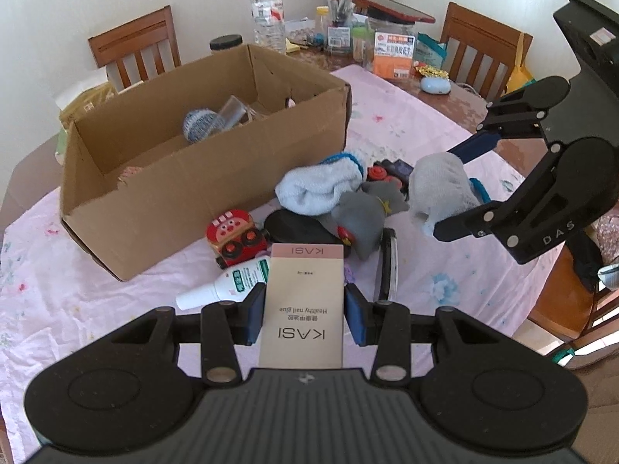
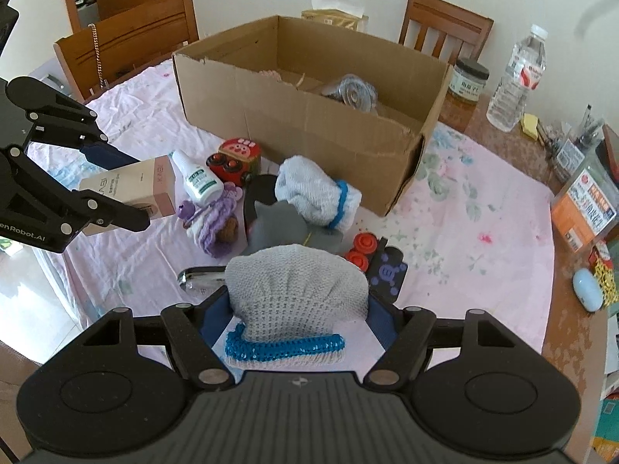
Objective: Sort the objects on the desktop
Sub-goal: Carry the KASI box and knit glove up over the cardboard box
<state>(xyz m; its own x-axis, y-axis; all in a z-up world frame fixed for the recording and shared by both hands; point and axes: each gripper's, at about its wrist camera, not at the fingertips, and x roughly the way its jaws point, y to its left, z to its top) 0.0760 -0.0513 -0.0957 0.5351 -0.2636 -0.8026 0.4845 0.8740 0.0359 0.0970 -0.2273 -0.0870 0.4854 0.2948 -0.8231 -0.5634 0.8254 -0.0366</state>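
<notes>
My left gripper (image 1: 303, 315) is shut on a beige KASI nail-glue box (image 1: 303, 309), held above the pink tablecloth (image 1: 425, 147); it also shows in the right wrist view (image 2: 127, 189). My right gripper (image 2: 298, 309) is shut on a grey knitted sock with a blue cuff (image 2: 296, 290), seen in the left wrist view (image 1: 439, 185) to the right of the pile. The open cardboard box (image 1: 185, 178) stands behind the pile and holds a patterned ball (image 1: 203, 125) and clear items. The pile has a light-blue sock (image 1: 317, 189), a grey plush (image 1: 363, 212), a red toy car (image 1: 234, 237) and a white bottle (image 1: 228, 282).
Purple knitted piece (image 2: 216, 220), black toy with red wheels (image 2: 377, 259) and a metal-rimmed item (image 2: 201, 276) lie on the cloth. Water bottle (image 1: 267, 11), jars and stationery (image 1: 340, 31) crowd the far table end. Wooden chairs (image 1: 135, 48) surround the table.
</notes>
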